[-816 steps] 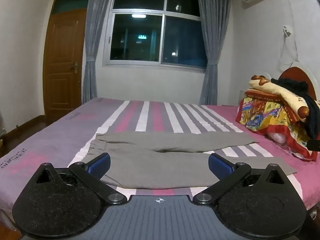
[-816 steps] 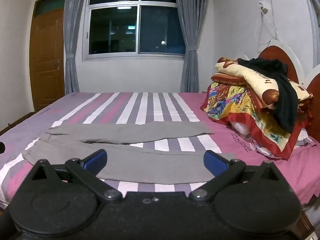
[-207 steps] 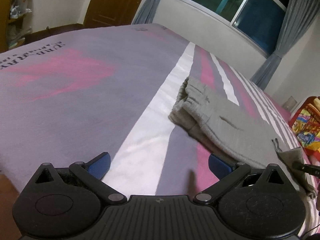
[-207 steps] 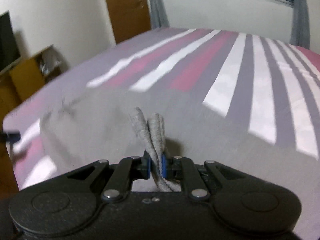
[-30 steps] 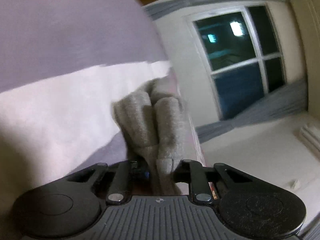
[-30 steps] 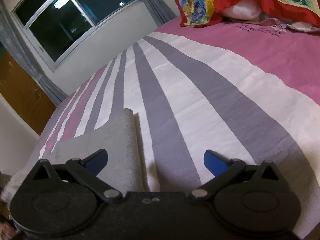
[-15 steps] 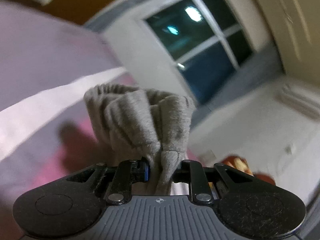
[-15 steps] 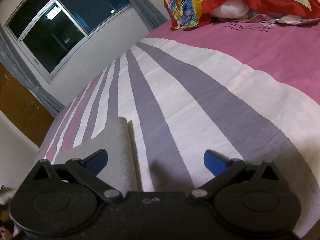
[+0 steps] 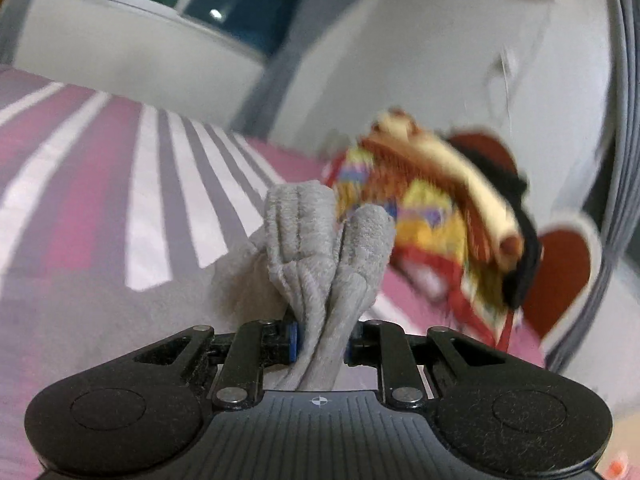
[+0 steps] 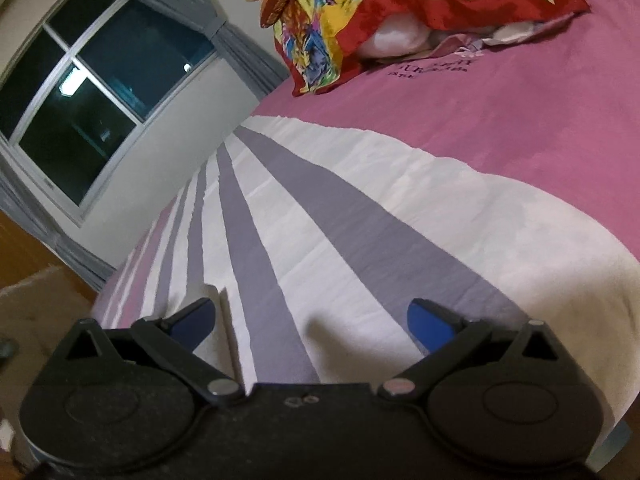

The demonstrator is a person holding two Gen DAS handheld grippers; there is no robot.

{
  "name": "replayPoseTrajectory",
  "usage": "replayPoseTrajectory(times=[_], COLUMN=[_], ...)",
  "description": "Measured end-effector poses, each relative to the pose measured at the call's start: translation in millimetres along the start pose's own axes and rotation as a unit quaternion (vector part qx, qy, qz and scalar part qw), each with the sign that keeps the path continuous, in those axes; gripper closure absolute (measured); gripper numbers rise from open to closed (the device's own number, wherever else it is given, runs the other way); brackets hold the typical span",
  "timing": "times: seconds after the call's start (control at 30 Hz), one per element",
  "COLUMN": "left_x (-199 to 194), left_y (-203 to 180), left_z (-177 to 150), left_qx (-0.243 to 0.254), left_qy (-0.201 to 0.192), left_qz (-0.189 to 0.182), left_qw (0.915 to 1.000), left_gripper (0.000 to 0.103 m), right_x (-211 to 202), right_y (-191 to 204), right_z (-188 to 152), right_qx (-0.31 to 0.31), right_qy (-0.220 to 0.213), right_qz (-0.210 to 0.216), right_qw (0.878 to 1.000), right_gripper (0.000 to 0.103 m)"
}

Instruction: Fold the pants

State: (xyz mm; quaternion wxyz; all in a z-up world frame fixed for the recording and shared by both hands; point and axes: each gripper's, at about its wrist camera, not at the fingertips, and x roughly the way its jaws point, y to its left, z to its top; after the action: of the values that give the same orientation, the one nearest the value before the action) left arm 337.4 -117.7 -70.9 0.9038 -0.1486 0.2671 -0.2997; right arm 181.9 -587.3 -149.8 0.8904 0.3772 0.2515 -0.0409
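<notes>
My left gripper (image 9: 319,342) is shut on a bunched, ribbed end of the grey pants (image 9: 320,248). It holds that end up above the striped bed (image 9: 152,208), and more grey cloth trails down to the left beneath it. This view is blurred by motion. In the right wrist view my right gripper (image 10: 312,322) stands open, low over the bed sheet (image 10: 360,220), with nothing between its blue pads. A folded edge of the pants (image 10: 226,332) lies just inside its left finger. A blurred grey mass shows at the far left edge.
A pile of colourful bedding (image 9: 432,220) with a dark garment on top sits by the red headboard (image 9: 560,272); the same pile of bedding (image 10: 360,12) lies on the pink end. A window (image 10: 80,100) with grey curtains lies beyond the bed. The bed's edge runs at right.
My left gripper has risen and swung with the pants' end, rolling round from the window side to face the bedding pile. The right gripper shifted slightly and stays open.
</notes>
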Motion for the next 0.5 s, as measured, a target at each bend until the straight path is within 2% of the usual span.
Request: replayPoseTrajectory(times=[0.1, 0.23, 0.33, 0.4, 0.43, 0.47, 0.5], left_x=[32, 70, 94, 99, 101, 103, 102], left_y=[-26, -38, -49, -55, -54, -56, -59], left_z=[-15, -30, -46, -55, -57, -57, -58], left_qx=[0.039, 0.086, 0.117, 0.128, 0.113, 0.096, 0.089], left_qy=[0.039, 0.088, 0.119, 0.131, 0.141, 0.154, 0.152], left_qz=[0.01, 0.023, 0.028, 0.011, -0.014, -0.041, -0.05], left_qw=[0.9984, 0.9921, 0.9856, 0.983, 0.9833, 0.9826, 0.9831], left_gripper=[0.084, 0.083, 0.074, 0.049, 0.02, 0.006, 0.005], right_x=[0, 0, 0, 1, 1, 1, 0], right_y=[-6, -8, -11, -12, -13, -14, -15], right_z=[1, 2, 2, 2, 2, 2, 2], right_qx=[0.011, 0.019, 0.025, 0.03, 0.032, 0.034, 0.036], right_qy=[-0.002, -0.005, -0.008, -0.01, -0.01, -0.011, -0.012], right_qz=[0.005, 0.011, 0.015, 0.017, 0.018, 0.019, 0.02], right_qw=[1.0, 1.0, 1.0, 0.999, 0.999, 0.999, 0.999], right_gripper=[0.0, 0.0, 0.0, 0.0, 0.0, 0.0, 0.0])
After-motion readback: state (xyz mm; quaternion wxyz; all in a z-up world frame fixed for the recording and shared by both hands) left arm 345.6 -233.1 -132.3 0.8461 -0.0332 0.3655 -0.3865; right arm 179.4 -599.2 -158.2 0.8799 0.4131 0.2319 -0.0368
